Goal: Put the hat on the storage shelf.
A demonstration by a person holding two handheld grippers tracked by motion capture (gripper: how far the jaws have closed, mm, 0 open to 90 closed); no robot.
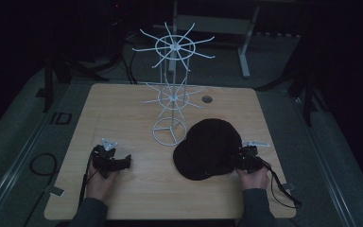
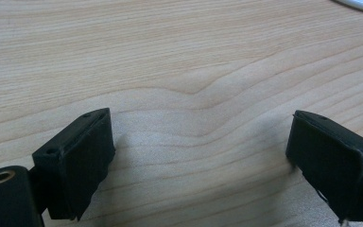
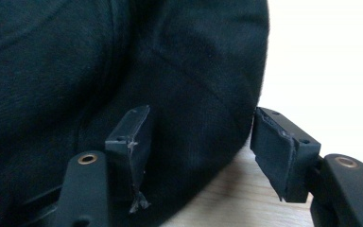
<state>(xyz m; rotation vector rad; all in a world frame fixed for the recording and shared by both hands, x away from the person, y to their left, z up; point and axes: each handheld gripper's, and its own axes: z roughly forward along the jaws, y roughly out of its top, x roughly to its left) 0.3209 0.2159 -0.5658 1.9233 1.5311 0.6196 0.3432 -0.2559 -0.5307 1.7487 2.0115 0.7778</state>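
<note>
With the left gripper (image 1: 123,161) resting released and empty on the desk (image 1: 123,109) left of the white wire rack (image 1: 172,94), the right gripper (image 3: 201,151), jaws spread astride the black cap's (image 1: 208,147) soft, matte right edge, should probably clench squarely on the fabric before lifting.

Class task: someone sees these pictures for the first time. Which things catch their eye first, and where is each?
A tall white wire rack with two tiers of spokes stands mid-table toward the far edge. A black cap lies on the wooden table to its right and nearer the person, with the right gripper open at its edge, one jaw against the fabric. The left gripper is open over bare wood.
</note>
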